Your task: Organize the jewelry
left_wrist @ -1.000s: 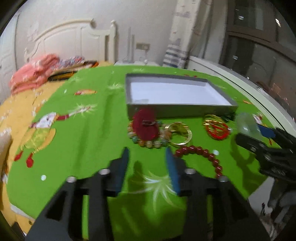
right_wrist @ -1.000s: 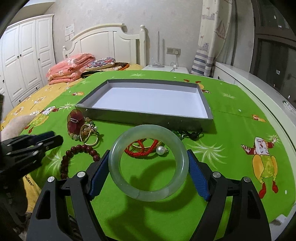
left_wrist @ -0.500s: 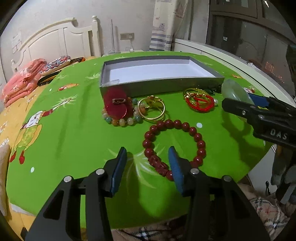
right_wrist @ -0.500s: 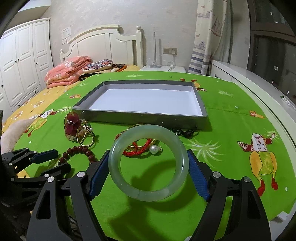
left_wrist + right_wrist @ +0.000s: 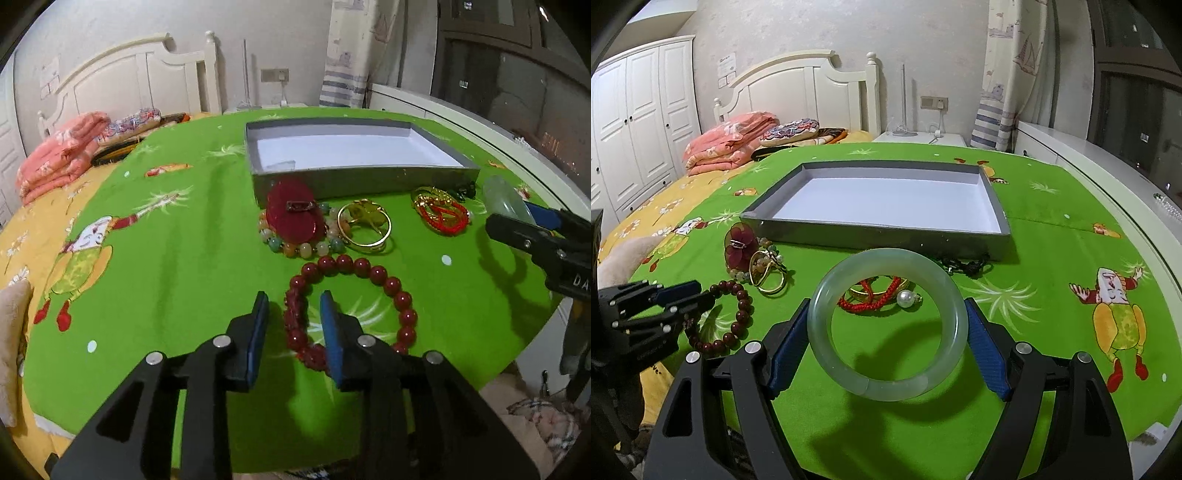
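Note:
My right gripper is shut on a pale green jade bangle and holds it above the green cloth, in front of the grey tray. My left gripper is open, its blue pads either side of the near-left part of a dark red bead bracelet that lies on the cloth. Beyond it lie a red flower brooch on a pastel bead bracelet, a gold ring bangle and a red cord bracelet. The tray holds nothing.
The table's near edge is close under both grippers. The right gripper shows at the right of the left wrist view. A black cord piece lies by the tray's front wall. A bed with folded pink blankets is behind left.
My left gripper has moved forward and down onto the dark red bead bracelet, and its fingers now straddle the beads. My right gripper with the bangle has barely moved.

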Available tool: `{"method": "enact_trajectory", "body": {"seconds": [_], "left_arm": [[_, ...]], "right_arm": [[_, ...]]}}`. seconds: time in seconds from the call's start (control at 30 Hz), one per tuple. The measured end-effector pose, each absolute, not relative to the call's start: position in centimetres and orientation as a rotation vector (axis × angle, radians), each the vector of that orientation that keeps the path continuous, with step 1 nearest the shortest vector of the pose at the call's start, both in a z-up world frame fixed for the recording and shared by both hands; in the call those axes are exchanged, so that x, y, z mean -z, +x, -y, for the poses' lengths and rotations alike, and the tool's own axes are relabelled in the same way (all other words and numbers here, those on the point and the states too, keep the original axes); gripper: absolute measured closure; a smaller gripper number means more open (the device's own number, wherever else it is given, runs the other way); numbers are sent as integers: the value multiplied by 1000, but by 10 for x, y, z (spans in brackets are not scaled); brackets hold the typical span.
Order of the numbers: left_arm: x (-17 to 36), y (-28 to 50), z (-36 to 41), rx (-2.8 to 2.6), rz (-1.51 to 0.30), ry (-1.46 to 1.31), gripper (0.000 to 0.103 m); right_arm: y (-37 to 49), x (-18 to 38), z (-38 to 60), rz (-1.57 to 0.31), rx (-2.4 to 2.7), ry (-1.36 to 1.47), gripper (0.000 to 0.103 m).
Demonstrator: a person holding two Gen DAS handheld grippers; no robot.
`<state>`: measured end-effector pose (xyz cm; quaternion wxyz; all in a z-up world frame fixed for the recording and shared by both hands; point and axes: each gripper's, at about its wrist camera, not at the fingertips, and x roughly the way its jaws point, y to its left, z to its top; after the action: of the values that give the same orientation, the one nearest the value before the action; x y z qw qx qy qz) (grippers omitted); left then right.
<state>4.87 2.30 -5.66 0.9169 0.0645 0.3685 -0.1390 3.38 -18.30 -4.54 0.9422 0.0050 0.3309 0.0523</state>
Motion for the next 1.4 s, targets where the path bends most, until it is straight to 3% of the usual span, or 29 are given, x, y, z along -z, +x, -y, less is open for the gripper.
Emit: {"method": "enact_trajectory", "body": {"seconds": [0.03,0.1,0.27,0.6,1.4], "left_arm": [[57,48,-21,284,-753,142,77],[57,47,-18,298,-748,153,91],[56,44,-14,313,-726,163,94],[14,29,-2,345,-601,142,93],[-29,27,27,387,-486,143,93]], "right_arm": [[34,46,181,-678,-112,7,27],[33,47,179,-678,-116,3,27],[31,44,179,-667,-111,1,27],[23,35,175,-622,-110,-16,27],[27,8,164,-557,-100,-75,27]]}}
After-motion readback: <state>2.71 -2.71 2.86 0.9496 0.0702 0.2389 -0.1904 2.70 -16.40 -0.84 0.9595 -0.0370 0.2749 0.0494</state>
